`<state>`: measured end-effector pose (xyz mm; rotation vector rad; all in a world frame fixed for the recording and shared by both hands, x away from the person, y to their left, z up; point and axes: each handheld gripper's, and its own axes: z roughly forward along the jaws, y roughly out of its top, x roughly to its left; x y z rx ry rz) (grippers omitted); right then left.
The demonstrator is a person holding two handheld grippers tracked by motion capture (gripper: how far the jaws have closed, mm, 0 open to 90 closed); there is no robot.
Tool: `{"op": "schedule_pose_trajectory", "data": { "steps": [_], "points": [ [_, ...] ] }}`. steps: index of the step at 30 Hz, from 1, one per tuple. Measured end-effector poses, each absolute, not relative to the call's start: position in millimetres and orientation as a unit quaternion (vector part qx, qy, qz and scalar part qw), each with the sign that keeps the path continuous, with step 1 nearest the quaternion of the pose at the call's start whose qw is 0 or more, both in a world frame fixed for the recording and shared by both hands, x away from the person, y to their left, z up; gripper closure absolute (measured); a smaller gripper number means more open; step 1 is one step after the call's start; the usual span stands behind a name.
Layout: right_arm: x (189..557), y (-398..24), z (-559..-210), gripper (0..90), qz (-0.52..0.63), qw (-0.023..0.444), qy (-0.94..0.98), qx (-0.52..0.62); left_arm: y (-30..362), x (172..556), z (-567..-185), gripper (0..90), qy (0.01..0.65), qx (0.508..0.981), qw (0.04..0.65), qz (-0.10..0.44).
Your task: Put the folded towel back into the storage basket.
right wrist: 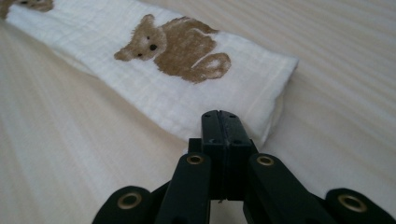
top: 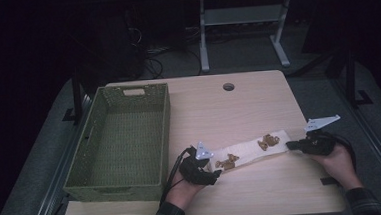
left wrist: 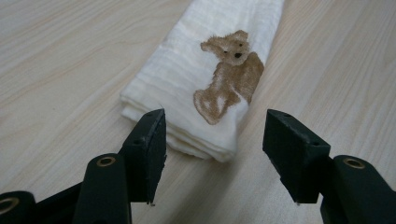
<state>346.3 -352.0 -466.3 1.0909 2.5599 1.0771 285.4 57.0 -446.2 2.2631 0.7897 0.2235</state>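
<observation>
The left gripper (left wrist: pixel 215 149), jaws apart, sits at one end of the folded cloth (top: pixel 246 151) (bear-printed) on the table (top: pixel 238 104); the right gripper (right wrist: pixel 223 122), jaws together, seemingly touches the other end.

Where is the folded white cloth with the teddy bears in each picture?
High view: the cloth lies low and right of middle on the table, right of the green basket.
Left gripper view: its end fills the upper middle, just past the open claw.
Right gripper view: it runs across the top.
Shared landmark: the brown bear prints.
</observation>
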Motion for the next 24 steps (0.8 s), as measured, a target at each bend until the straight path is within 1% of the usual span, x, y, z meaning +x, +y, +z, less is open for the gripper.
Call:
{"op": "schedule_pose_trajectory", "data": {
  "steps": [18, 19, 20, 21, 24],
  "points": [
    [403, -325, -470, 89.2, 0.369, 0.089, 0.851, 0.362, 57, 289, -444, 40.1, 0.313, 0.871, 0.368, 0.092],
    [403, -324, -470, 87.9, 0.370, 0.087, 0.850, 0.364, 57, 289, -443, 40.4, 0.313, 0.870, 0.370, 0.093],
    [403, -324, -469, 83.4, 0.374, 0.086, 0.849, 0.362, 57, 290, -442, 41.7, 0.312, 0.869, 0.372, 0.093],
    [401, -325, -468, 81.2, 0.377, 0.083, 0.848, 0.364, 57, 291, -441, 42.5, 0.311, 0.870, 0.371, 0.096],
    [393, -330, -462, 76.1, 0.387, 0.086, 0.844, 0.360, 58, 298, -438, 52.1, 0.307, 0.868, 0.377, 0.100]
  ]
}}
